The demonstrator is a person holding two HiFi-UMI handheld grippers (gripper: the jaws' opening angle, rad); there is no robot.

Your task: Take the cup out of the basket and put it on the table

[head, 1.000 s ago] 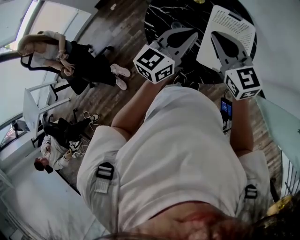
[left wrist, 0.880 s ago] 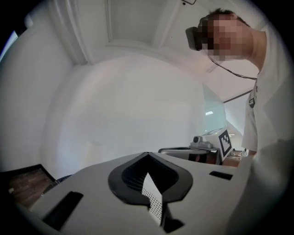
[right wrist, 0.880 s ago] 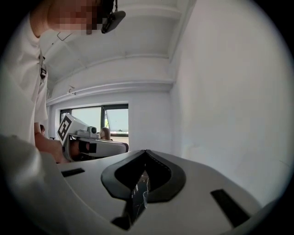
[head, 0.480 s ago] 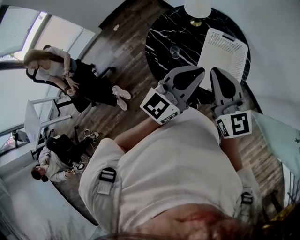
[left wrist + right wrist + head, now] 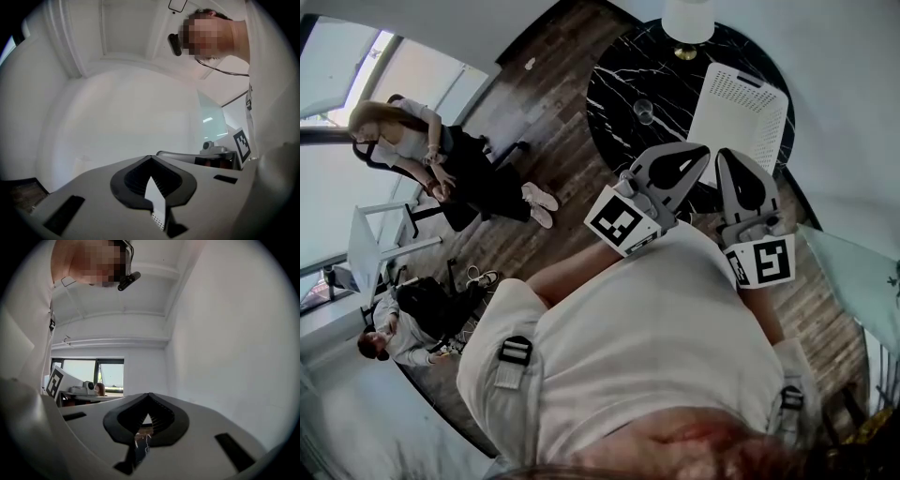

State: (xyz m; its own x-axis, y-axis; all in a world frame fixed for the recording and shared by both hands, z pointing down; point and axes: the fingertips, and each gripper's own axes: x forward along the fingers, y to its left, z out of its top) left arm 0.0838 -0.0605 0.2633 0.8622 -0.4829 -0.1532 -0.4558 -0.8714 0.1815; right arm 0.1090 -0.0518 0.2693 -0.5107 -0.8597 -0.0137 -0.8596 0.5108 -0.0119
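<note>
My left gripper (image 5: pixel 699 152): jaws together, empty. My right gripper (image 5: pixel 729 156): likewise. Glass cup (image 5: pixel 643 111): on black marble table (image 5: pixel 614 84), near white basket (image 5: pixel 741 108).

Cup (image 5: pixel 644 111) stands left of basket (image 5: pixel 741 117) on table (image 5: pixel 619 75).

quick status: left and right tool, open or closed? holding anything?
Left tool: closed, holding nothing.
Right tool: closed, holding nothing.
</note>
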